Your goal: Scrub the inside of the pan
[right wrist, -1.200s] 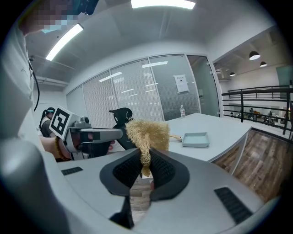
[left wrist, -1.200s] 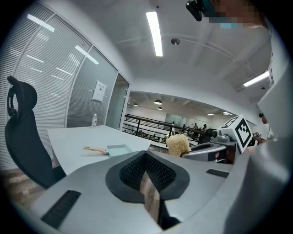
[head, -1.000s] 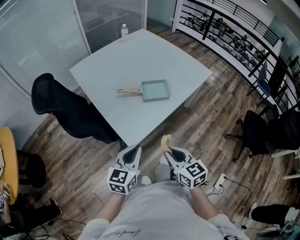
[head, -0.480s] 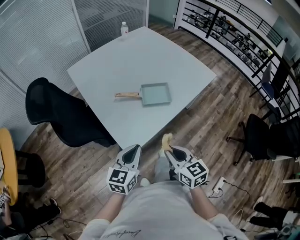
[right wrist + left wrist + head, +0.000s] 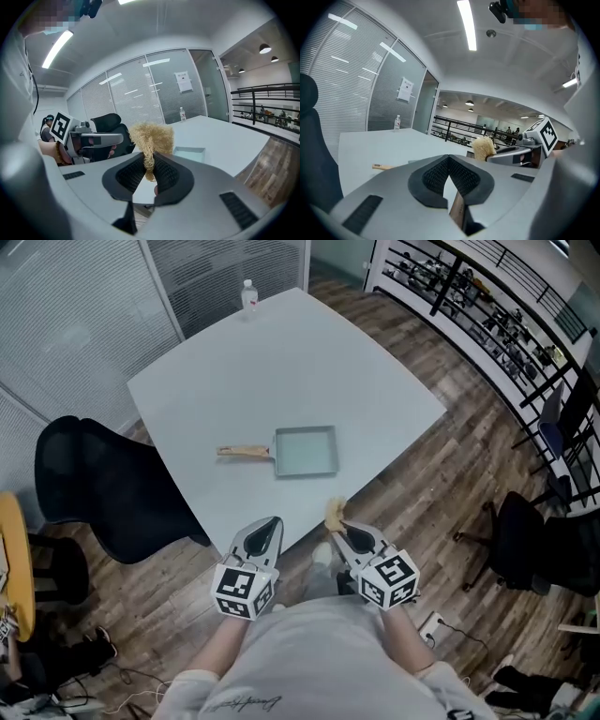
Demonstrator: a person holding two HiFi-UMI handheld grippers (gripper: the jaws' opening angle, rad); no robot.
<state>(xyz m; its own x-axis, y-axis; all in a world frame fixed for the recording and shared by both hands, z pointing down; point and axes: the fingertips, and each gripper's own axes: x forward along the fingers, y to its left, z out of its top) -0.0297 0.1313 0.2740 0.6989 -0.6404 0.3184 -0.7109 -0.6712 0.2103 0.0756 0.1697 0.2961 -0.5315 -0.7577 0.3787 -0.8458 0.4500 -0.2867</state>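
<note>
1. The rectangular pale-green pan (image 5: 307, 450) is lying flat on the white table (image 5: 234, 362), toward the corner nearest the person, with its wooden handle (image 5: 244, 452) pointing to the left of the head view.
2. The pan is sitting empty and apart from both grippers, with a stretch of bare tabletop between them.
3. The left gripper (image 5: 270, 524) is hovering at the table's near edge with its jaws pressed together and nothing between them.
4. The right gripper (image 5: 339, 529) is hovering beside it, just off the table edge over the wooden floor (image 5: 441, 474), its jaws clamping a tan fibrous scrubber (image 5: 333, 513) that is sticking out past the tips.
5. A water bottle (image 5: 248, 296) is standing upright near the table's far corner, well apart from the pan.
6. A black office chair (image 5: 103, 493) is standing against the table's left side.
</note>
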